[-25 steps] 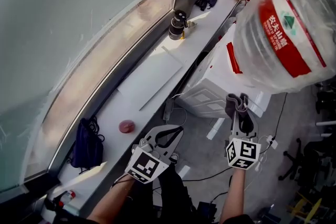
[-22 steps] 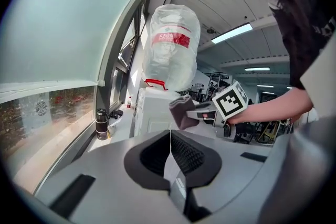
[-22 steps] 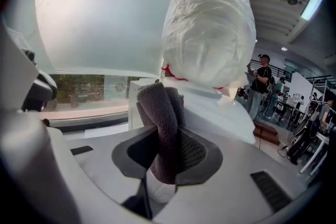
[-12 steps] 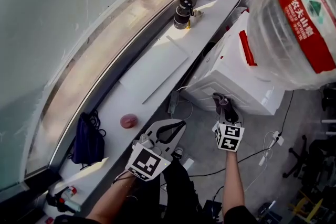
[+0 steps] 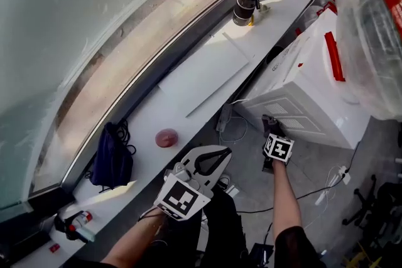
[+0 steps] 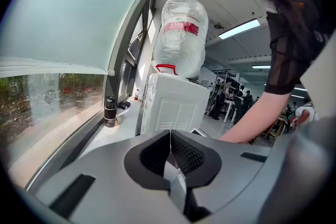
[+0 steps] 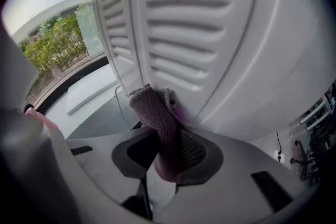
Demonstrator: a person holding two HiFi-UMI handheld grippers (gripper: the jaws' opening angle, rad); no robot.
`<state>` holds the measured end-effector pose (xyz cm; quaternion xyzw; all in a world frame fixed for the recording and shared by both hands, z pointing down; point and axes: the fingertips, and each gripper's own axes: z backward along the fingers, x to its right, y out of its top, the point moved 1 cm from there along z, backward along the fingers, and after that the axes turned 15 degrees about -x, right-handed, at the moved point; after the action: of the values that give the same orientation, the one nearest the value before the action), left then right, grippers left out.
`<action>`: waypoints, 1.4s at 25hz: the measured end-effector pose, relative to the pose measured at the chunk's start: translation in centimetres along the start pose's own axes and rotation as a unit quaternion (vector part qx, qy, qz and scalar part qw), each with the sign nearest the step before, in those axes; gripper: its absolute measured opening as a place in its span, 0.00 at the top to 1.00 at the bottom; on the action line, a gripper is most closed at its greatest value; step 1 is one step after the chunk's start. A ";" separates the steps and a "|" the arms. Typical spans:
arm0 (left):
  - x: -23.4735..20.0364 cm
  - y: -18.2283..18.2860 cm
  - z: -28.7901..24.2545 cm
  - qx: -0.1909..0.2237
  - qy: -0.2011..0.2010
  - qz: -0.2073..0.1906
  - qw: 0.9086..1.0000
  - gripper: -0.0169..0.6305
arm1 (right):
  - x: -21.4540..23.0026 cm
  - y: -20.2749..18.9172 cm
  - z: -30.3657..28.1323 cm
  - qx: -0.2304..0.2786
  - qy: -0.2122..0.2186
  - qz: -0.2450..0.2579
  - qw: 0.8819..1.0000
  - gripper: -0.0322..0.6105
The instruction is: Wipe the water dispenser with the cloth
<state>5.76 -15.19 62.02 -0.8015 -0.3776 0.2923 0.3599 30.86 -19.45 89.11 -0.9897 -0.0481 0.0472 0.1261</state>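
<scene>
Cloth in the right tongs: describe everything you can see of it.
The cloth is mauve-grey with a nubby, towel-like weave, folded into a thick strip. The right tongs are shut on its lower part; it stands upright out of them, and its top end looks pressed against the louvred white side of the water dispenser.

No wording legible, red label (image 6: 182, 27) with white print on the water bottle (image 6: 181, 55) atop the water dispenser (image 6: 173, 102), upper centre of left gripper view, too small to read, cropped at head view's upper right edge.
</scene>
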 end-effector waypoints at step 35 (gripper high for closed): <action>9.0 8.9 -2.1 0.008 -0.067 -0.089 0.994 0.94 | 8.9 2.6 32.8 0.264 -0.017 0.072 0.962 0.79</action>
<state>15.73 -12.66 54.33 -0.7407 -0.4682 0.3151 0.3646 36.46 -12.98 56.08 -0.9212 0.0358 0.0837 0.3784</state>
